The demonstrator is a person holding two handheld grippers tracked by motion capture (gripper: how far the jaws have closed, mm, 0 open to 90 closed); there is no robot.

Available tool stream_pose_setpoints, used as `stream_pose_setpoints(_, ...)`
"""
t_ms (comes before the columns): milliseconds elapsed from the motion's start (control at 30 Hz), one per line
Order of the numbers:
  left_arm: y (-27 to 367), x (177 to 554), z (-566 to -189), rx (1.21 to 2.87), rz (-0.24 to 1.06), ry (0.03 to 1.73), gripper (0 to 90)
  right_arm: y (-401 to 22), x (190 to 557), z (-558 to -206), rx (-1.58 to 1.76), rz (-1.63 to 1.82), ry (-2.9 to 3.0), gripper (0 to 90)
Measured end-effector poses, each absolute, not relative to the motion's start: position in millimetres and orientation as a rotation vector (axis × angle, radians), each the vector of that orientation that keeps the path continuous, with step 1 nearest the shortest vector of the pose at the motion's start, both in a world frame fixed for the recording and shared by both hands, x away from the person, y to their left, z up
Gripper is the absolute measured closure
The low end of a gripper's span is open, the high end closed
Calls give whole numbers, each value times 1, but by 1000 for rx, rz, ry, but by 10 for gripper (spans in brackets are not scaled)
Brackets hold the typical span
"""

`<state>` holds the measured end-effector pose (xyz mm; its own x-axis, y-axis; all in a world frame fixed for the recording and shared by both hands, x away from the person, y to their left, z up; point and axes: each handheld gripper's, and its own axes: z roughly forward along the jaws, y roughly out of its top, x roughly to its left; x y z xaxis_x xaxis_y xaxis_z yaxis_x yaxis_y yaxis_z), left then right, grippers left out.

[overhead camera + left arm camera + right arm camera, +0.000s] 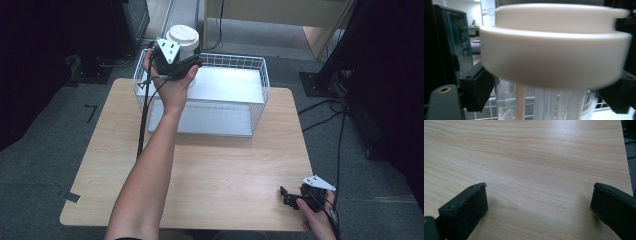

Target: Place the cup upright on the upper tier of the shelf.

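Holding a white-lidded clear container up over the far-left corner of the wire basket, left gripper has its jaws pinched on the clear body just under the lid. Looks like the carry step, either lifting it out or lowering it in, can't tell which. Next move needs a steady grip and clearance over the basket rim. Left arm stretched far across the table. Right gripper idle near the right near edge, jaws spread wide over bare wood
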<state>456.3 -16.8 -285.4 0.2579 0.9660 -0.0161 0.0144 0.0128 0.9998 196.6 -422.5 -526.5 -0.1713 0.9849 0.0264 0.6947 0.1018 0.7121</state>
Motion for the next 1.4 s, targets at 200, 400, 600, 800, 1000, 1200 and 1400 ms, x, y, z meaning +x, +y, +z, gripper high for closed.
stream_pose_setpoints(200, -14, 453, -280, 1317, 985, 1037, 0, -422, 197, -527, 1637, 831, 1922, 6)
stream_pose_setpoints(400, -13, 445, -278, 1310, 990, 1018, 0, -422, 197, -526, 1637, 831, 1924, 6)
stream_pose_setpoints(600, -8, 438, -283, 1297, 989, 1035, 0, -422, 197, -526, 1637, 830, 1924, 6)
stream_pose_setpoints(800, 2, 428, -292, 1304, 1008, 1047, 0, -422, 197, -526, 1637, 830, 1924, 6)
stream_pose_setpoints(1000, 8, 414, -303, 1326, 1038, 1026, 0, -422, 197, -526, 1637, 830, 1924, 6)
stream_pose_setpoints(1200, 12, 399, -311, 1315, 1019, 1010, 0, -423, 197, -526, 1636, 830, 1924, 6)
stream_pose_setpoints(1400, 13, 380, -328, 1327, 1006, 983, 0, -423, 196, -526, 1636, 829, 1925, 6)
